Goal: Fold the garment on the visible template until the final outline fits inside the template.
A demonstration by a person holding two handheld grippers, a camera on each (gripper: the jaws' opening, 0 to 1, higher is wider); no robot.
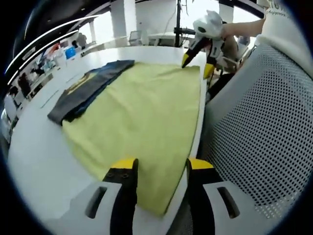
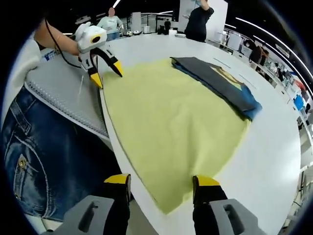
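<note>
Yellow-green garment (image 1: 146, 112) is lying spread flat on the white bench (image 1: 39, 161), running out ahead of both my sets of jaws. My left gripper (image 1: 161, 169) is hovering at one near corner with jaws standing wide apart, the cloth's corner sitting between the yellow tips, nothing clamped. My right gripper (image 2: 164, 185) is doing the same at the opposite end: jaws spread wide, cloth corner lying between the tips, not gripped. In the left gripper view the right gripper is showing far ahead at the other edge corner, jaws parted; mirrored in the right gripper view. A dark blue-grey folded garment (image 2: 220, 83) is lying along the far side of the yellow one, touching its edge. A grey mesh chair back (image 1: 259, 127) is sitting just beside the bench edge. Denim-clad leg (image 2: 44, 156) is showing left of my right jaws.
</note>
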